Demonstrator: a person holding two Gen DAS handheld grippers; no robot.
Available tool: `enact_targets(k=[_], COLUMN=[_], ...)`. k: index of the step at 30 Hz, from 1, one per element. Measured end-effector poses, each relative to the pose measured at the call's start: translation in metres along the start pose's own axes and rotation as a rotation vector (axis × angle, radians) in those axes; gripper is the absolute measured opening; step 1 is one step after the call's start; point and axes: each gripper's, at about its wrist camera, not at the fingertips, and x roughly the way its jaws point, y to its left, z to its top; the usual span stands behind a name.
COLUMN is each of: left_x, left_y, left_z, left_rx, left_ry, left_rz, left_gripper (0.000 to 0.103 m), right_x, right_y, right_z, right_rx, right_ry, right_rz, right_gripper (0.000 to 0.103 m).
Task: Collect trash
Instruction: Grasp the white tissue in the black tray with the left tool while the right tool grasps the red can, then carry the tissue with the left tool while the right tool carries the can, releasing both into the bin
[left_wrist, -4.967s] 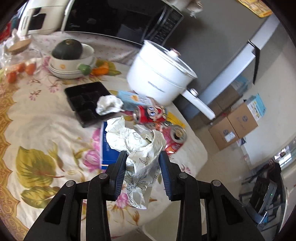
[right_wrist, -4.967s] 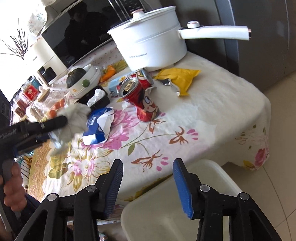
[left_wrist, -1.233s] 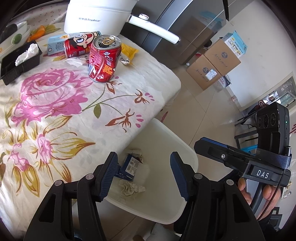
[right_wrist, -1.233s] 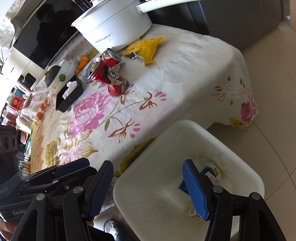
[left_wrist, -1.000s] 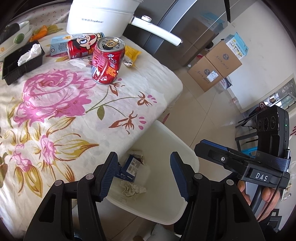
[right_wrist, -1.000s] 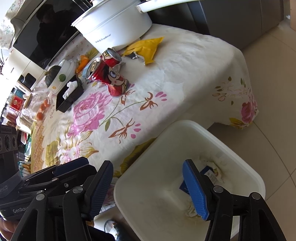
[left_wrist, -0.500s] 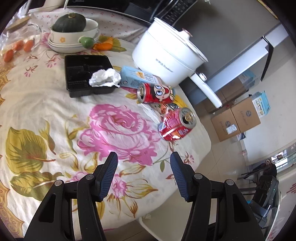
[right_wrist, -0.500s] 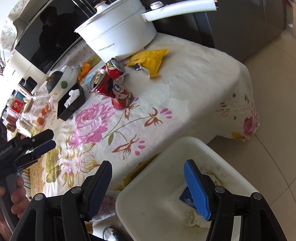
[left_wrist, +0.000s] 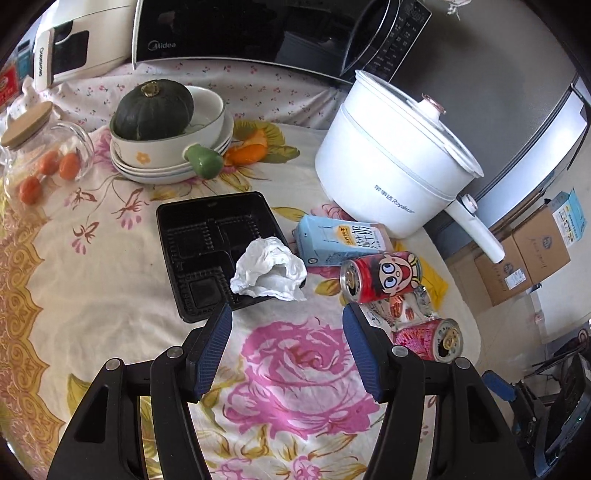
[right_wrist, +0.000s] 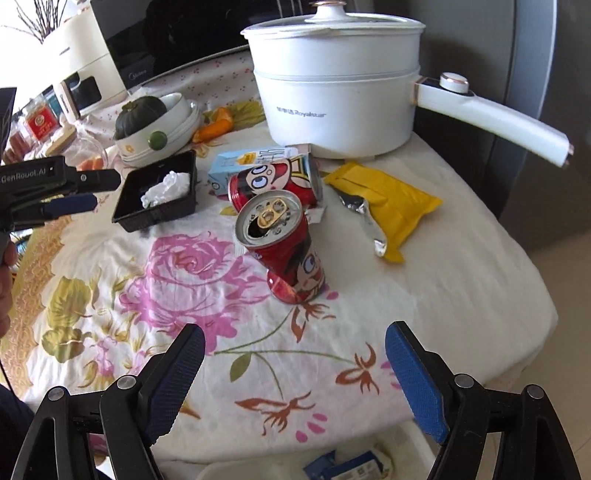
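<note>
My left gripper (left_wrist: 287, 350) is open and empty above the floral tablecloth, just short of a crumpled white tissue (left_wrist: 269, 268) that lies on the corner of a black plastic tray (left_wrist: 199, 236). A blue milk carton (left_wrist: 340, 240), a lying red can (left_wrist: 380, 275) and a second red can (left_wrist: 428, 339) lie to the right. My right gripper (right_wrist: 293, 373) is open and empty near the table's front edge, facing the tilted red can (right_wrist: 284, 243). A yellow wrapper (right_wrist: 388, 203) lies to its right. The white bin (right_wrist: 258, 469) with trash shows below.
A white electric pot (left_wrist: 395, 162) with a long handle stands at the back right. Stacked bowls holding a green squash (left_wrist: 153, 110) and a glass jar (left_wrist: 40, 155) stand at the back left. A microwave (left_wrist: 258, 33) is behind. Cardboard boxes (left_wrist: 524, 258) sit on the floor.
My left gripper dropped the paper in the bin and has swung back over the table towards the tray and tissue. My right gripper has moved in over the table edge towards the cans.
</note>
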Motion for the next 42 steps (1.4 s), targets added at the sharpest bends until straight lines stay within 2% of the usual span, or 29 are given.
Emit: enact_targets(k=[6,12,13,14,17,21,22,23,25,29,33,37,42], left_x=[0.042,0.067,0.067,0.068,0.071,0.070,0.068,0.065,0.057,0.032,0.008,-0.001,-0.014], left_y=[0.000,0.002,0.003,0.005,0.011,0.016,0.018,0.019,0.023,0.024,0.022,0.017,-0.007], left_z=[0.021,0.028,0.029,0.031,0.033,0.034,0.034,0.036,0.038,0.043,0.044,0.034,0.005], left_rx=[0.050,0.079,0.076,0.072,0.050,0.032,0.025,0.014,-0.014,-0.068,-0.083,-0.091,-0.042], left_ry=[0.061,0.098,0.094,0.094,0.104,0.090,0.081,0.069,0.043,-0.026,-0.096,-0.082,-0.048], left_rz=[0.072,0.092,0.083,0.069,0.045,0.041,0.038,0.034,0.023,-0.056,-0.136,-0.209,-0.294], left_gripper=[0.065,0.065,0.061,0.048,0.018,0.008,0.006,0.005,0.004,0.004,0.004,0.004,0.004], right_x=[0.026,0.056,0.061,0.066,0.077,0.087,0.088,0.088,0.083,0.062,0.037,0.021,0.005], right_y=[-0.003,0.006,0.007,0.007,0.006,0.006,0.005,0.006,0.008,0.007,0.009,0.008,-0.003], right_z=[0.023,0.040,0.041,0.042,0.044,0.045,0.045,0.046,0.046,0.046,0.046,0.043,0.036], right_rx=[-0.012,-0.068,-0.077,-0.078,-0.066,-0.052,-0.046,-0.042,-0.035,0.037,0.045,0.069,0.101], right_ry=[-0.020,-0.026,-0.026,-0.025,-0.018,-0.015,-0.016,-0.016,-0.035,-0.083,-0.140,-0.153,-0.166], right_rz=[0.003,-0.036,-0.043,-0.043,-0.019,-0.013,0.002,0.016,-0.007,0.046,0.056,0.070,0.056], right_gripper=[0.085,0.085,0.085,0.085,0.085,0.083,0.072,0.051,0.046,0.041,0.041,0.041,0.041])
